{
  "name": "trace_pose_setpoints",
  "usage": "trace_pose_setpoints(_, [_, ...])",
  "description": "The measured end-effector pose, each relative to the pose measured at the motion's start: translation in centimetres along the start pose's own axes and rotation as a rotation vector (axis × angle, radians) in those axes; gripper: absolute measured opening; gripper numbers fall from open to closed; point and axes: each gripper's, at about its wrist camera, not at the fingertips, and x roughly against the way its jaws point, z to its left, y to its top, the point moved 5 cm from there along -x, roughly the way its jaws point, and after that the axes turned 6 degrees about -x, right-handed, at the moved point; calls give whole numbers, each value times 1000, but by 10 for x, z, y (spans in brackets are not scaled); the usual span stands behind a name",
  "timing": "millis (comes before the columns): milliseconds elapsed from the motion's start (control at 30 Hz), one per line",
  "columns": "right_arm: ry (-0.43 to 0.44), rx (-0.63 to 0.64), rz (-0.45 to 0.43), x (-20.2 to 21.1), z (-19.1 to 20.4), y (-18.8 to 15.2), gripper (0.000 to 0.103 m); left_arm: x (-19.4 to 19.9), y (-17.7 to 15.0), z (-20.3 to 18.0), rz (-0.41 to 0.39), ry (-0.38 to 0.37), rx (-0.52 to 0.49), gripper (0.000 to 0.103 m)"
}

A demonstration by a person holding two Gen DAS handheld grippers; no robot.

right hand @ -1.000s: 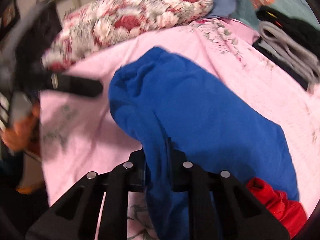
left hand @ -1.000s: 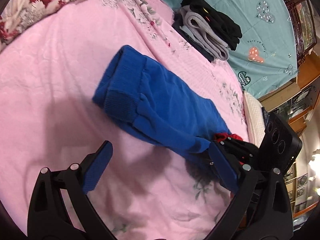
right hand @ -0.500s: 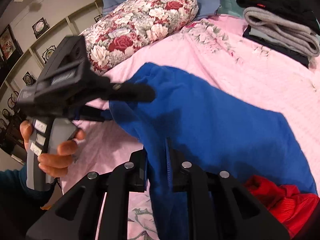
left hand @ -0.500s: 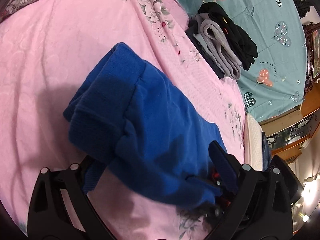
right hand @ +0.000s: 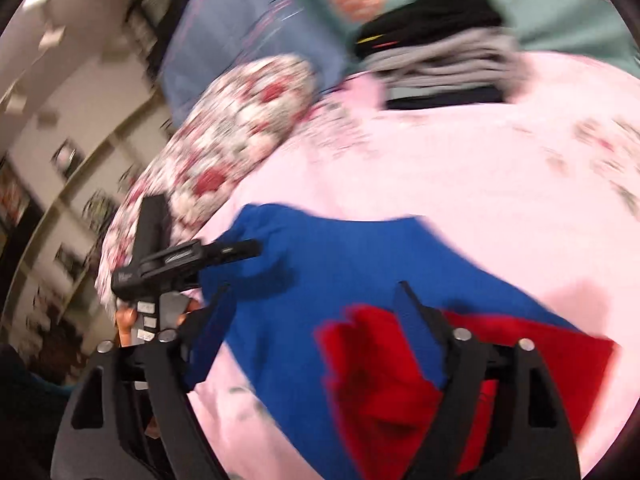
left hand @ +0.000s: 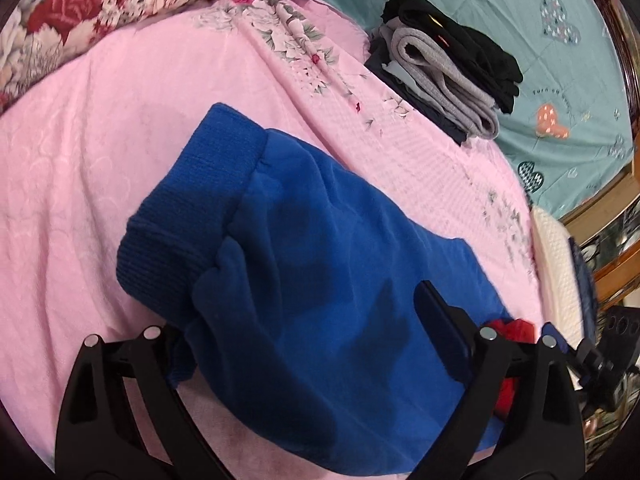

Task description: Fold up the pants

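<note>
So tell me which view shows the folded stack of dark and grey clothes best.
The left wrist view: the stack is sharp there, with black, grey and dark layers distinct beside the pink sheet. The right wrist view shows it too, but blurred by motion, near the top edge.

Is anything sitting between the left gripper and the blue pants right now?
Nothing visible does. The blue pants already lie between the fingers of the left gripper, which is closing around the folded fabric. The stack of folded clothes sits apart, farther back on the pink bedspread.
</note>
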Motion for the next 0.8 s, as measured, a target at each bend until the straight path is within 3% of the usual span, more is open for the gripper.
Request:
trace_pose_setpoints(33, [-7, -41, -20, 12, -15, -2, 82, 0, -1, -1, -10, 54, -34, 68])
trace_pose_setpoints(100, [-43, -115, -36, 26, -42, -8, 83, -2, -2, -1, -5, 130, -78, 48])
trace_pose_setpoints(133, [-52, -148, -32, 29, -52, -12, 83, -2, -2, 1, -4, 119, -68, 31])
trace_pose_setpoints(233, [-11, -241, -19, 34, -76, -25, 83, -3, -1, 6, 11, 94, -47, 27])
trace_pose_setpoints(333, [-14, -286, 23, 23, -94, -37, 86, -3, -1, 1, 7, 129, -65, 22])
trace_pose_setpoints(500, [-44, -245, -15, 32, -85, -32, 87, 10, 8, -27, -33, 202, -153, 16])
trace_pose_setpoints(633, [5, -437, -164, 61, -113, -25, 87, 30, 16, -85, -113, 217, -335, 16])
trace_pose_setpoints(733, [13, -611, -272, 87, -144, -30, 92, 40, 10, -143, -147, 165, -502, 16])
trace_pose_setpoints(800, [17, -671, -296, 94, -154, -35, 92, 42, -4, -187, -148, 117, -638, 16])
